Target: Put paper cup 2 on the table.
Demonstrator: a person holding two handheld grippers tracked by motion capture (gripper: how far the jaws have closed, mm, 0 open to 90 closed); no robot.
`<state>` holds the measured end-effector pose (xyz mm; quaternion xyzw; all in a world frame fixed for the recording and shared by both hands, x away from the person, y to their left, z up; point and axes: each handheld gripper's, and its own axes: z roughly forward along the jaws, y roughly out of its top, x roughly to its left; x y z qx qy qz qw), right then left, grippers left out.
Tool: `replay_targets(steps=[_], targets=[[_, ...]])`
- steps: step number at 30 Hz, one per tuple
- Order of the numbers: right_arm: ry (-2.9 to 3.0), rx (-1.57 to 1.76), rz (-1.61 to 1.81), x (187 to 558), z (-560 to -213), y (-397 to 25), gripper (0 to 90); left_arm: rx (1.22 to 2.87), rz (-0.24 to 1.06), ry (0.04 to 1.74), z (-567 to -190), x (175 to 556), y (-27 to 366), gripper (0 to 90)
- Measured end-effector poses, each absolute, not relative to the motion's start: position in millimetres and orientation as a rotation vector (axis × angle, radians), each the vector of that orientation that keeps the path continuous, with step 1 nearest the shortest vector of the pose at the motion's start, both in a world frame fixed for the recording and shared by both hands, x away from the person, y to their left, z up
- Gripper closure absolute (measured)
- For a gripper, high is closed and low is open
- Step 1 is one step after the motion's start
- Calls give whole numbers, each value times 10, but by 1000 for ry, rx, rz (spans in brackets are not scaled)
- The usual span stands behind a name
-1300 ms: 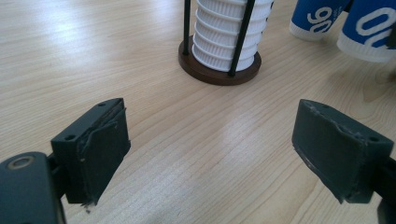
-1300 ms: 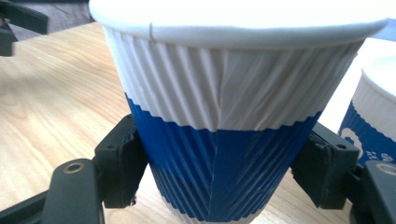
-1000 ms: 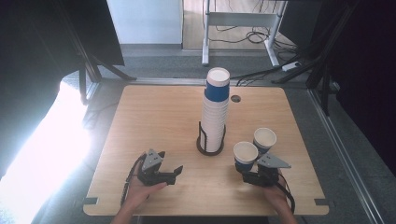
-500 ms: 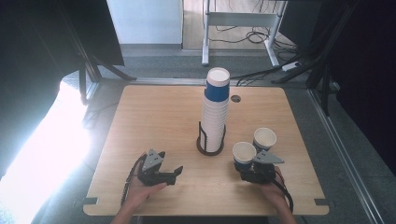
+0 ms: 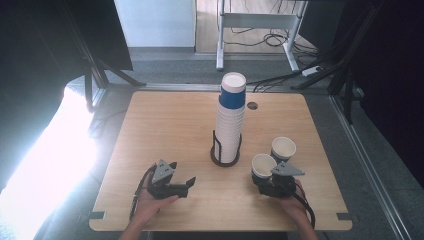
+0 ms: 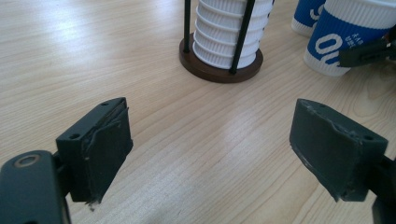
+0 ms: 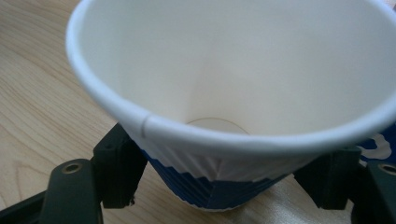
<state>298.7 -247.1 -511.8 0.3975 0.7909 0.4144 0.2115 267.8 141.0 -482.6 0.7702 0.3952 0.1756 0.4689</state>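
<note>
Right gripper view showed the right gripper (image 7: 219, 186) with its black jaws set either side of the near blue-and-white ribbed paper cup (image 7: 233, 93), which stood upright and empty on the light wooden table (image 7: 28, 93); whether the jaws pressed the wall or merely flanked it could not be told. For a sound grip, squeeze should be light and low on the ribbed band, since thin paper would likely buckle. A second cup (image 5: 283, 148) stood just beside the first, and the tall stack of cups in its dark wire holder (image 5: 227, 130) was near, so a lift should go straight up. The left gripper (image 5: 186, 184) rested wide open and empty, well apart.
</note>
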Motion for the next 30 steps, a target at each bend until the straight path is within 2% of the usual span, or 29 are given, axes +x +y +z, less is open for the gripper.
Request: replay_targets(steps=[1, 3, 6, 14, 22, 30], targets=[[2195, 1111, 1151, 2987, -5117, -2472, 241, 1889, 430, 968, -4824, 2679, 1407, 132], [2190, 1136, 1152, 2989, -5117, -2479, 168, 1890, 434, 967, -4821, 2676, 1405, 132], [2194, 1146, 1168, 2970, -5107, -2510, 131, 1884, 434, 971, -4808, 2667, 1411, 132], [2107, 1124, 1275, 2743, -4902, -2635, 124, 1869, 441, 951, -4728, 2645, 1434, 131], [2018, 1059, 1386, 2460, -4535, -2767, 123, 1849, 432, 944, -4677, 2639, 1448, 132], [2008, 984, 1435, 2380, -4353, -2760, 122, 1847, 445, 947, -4656, 2644, 1474, 132]])
